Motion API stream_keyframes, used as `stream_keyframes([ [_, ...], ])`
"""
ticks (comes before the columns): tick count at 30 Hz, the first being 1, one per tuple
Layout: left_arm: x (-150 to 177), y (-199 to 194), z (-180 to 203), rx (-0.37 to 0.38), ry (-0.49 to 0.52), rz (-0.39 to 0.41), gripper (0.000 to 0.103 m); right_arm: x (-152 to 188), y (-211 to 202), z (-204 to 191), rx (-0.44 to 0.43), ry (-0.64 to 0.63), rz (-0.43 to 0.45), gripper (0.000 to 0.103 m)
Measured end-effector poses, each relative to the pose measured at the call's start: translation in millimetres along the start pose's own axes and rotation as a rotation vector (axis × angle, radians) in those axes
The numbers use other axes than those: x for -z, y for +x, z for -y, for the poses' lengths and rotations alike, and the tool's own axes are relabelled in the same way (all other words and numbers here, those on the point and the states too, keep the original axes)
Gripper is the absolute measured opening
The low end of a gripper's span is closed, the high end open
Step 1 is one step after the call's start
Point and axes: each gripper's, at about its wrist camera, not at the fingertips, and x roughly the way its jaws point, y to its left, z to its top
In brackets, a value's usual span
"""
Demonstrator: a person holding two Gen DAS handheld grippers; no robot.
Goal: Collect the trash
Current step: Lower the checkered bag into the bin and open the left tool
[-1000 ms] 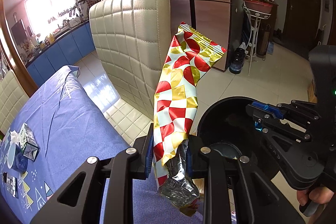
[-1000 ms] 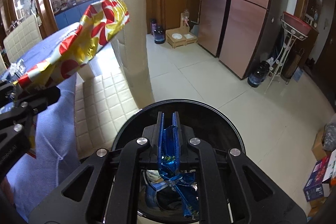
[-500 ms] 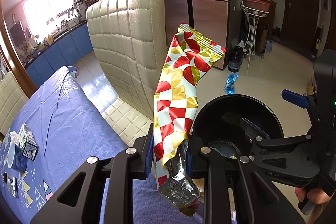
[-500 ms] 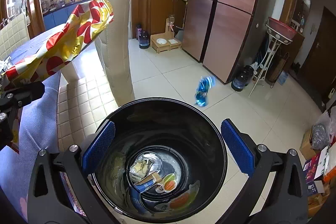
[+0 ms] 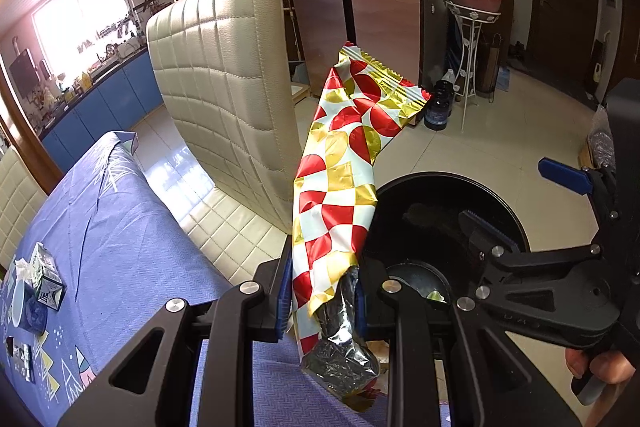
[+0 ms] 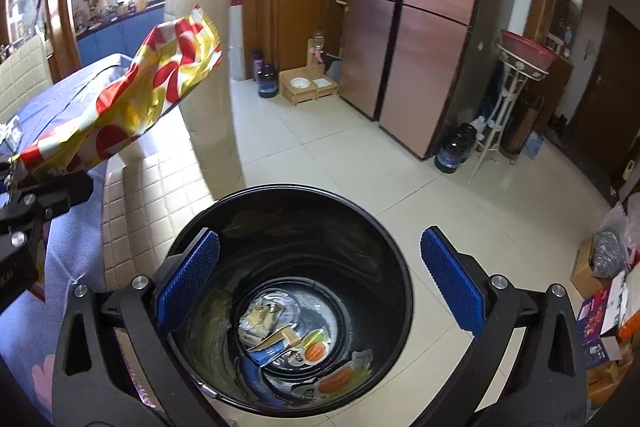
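1. We take the black trash bin [image 6: 292,291] on the floor as our landmark; it stands just beside the cream chair [image 5: 228,99] and the table [image 5: 120,251] with its blue cloth.
2. Our right claw [image 6: 320,275] hangs directly above the bin's mouth with its blue pads spread wide and nothing between them. A second ago it was clenched on a small blue wrapper; half a second ago that wrapper was in the air past the bin's far rim.
3. That blue wrapper is no longer visible on the floor beyond the bin, and among the scraps [image 6: 288,339] at the bottom we cannot tell which, if any, is it. We judge the drop probably done, but unconfirmed.
4. Our left claw [image 5: 320,299] is clenched on the low end of the red, gold and white snack bag [image 5: 340,187], as it has been throughout. The bag stands upright from the claw, above the table edge and beside the bin's rim on the chair side, not yet over the opening.
5. Next, we judge, the left claw must carry the bag over the bin and let go; the right claw should move clear first.
6. More trash, including a small carton [image 5: 44,279], lies on the table well away from the bin.
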Motion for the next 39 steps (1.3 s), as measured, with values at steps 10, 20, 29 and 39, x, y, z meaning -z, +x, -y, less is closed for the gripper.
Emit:
stream_keyframes([
  [10,-1.5,5.4,23.3,0.047,0.038,-0.015,0.023,5.4,-0.3,21.7,0.101,0.017,-0.012,0.100],
  [20,-4.5,12.0,44.3,0.107,0.064,-0.034,0.039,12.8,5.0,46.9,0.159,0.059,-0.040,0.100],
  [29,-11.2,2.7,28.2,0.100,-0.005,0.015,0.090,15.5,3.0,46.2,0.147,0.058,-0.043,0.100],
  [39,2.9,-16.7,1.9,0.074,-0.035,0.015,0.090,5.5,-18.5,7.3,0.107,0.000,-0.009,0.100],
])
